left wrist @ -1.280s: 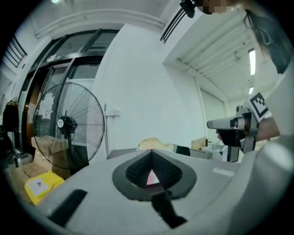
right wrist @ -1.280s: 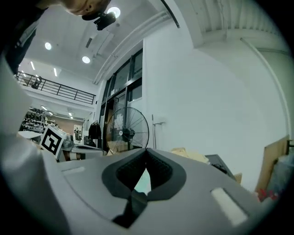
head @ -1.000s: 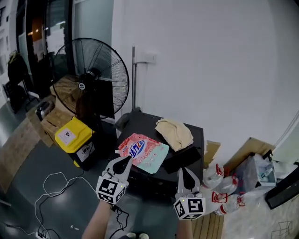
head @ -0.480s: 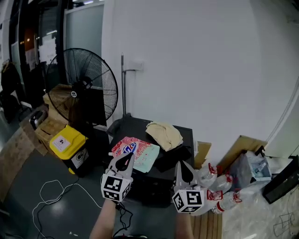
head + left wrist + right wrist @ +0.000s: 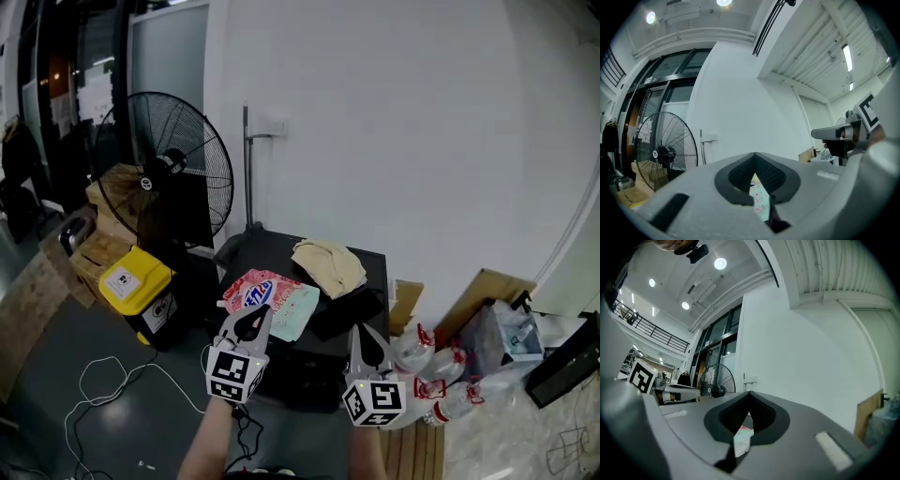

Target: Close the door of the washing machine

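The left gripper [image 5: 754, 159] had its two jaws pressed together at the tips with nothing between them, and the right gripper [image 5: 749, 398] was likewise shut and empty; through the small gap behind each pair of tips only a pink and pale green detergent pouch [image 5: 270, 302] showed, lying well beyond them. Both grippers were held low in front of the black box-shaped washing machine [image 5: 267, 253], close to its front face but touching nothing. That front was dark and partly covered by the grippers, so the door could not be made out, nor whether it stood open or shut. As a judgement, the scene suited either an approach to a door yet to be pushed or a pause before a door already shut. Any next move called first for a clearer sight of the door and its edge. On top of the machine the pouch lay toward the front left, with a crumpled beige cloth [image 5: 328, 264] behind it to the right. Left of the machine stood a large black pedestal fan [image 5: 169, 173] and a yellow-lidded bin [image 5: 136, 279], with a white cable [image 5: 112, 375] looping over the floor in front of them. Right of the machine lay a cluster of clear plastic bottles with red labels [image 5: 436, 375] and a leaning cardboard sheet [image 5: 483, 291], which crowded that side.
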`<state>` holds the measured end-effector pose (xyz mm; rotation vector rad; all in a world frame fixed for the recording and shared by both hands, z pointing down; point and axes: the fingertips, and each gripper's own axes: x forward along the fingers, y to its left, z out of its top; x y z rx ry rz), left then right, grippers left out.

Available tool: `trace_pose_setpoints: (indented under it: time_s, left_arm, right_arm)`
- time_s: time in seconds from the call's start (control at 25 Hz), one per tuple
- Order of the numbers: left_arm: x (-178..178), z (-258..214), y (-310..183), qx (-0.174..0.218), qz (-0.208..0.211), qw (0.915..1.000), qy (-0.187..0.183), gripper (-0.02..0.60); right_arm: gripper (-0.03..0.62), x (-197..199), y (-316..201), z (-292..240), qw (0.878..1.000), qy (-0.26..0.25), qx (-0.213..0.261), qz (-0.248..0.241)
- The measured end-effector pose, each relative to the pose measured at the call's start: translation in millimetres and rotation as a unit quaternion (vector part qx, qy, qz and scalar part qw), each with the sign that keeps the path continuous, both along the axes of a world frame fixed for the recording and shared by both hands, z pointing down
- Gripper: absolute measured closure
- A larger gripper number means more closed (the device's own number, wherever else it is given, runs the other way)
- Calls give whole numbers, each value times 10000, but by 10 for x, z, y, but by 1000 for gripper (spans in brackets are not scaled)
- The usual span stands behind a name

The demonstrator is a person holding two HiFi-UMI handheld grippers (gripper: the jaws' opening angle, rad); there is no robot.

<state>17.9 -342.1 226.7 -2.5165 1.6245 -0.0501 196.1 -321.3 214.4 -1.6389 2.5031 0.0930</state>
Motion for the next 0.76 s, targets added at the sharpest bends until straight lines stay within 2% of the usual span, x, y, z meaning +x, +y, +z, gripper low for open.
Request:
trace_pose_setpoints:
  time_s: [0.32, 0.76]
  left_arm:
    - [-19, 11, -18, -43, -134, 9999, 51, 574]
    - [53, 0, -7, -19, -119, 9999, -6, 574]
  right_arm:
    - [585, -6, -5, 37, 10000, 22, -61, -37]
    - [585, 37, 4, 64, 10000, 22, -95, -1]
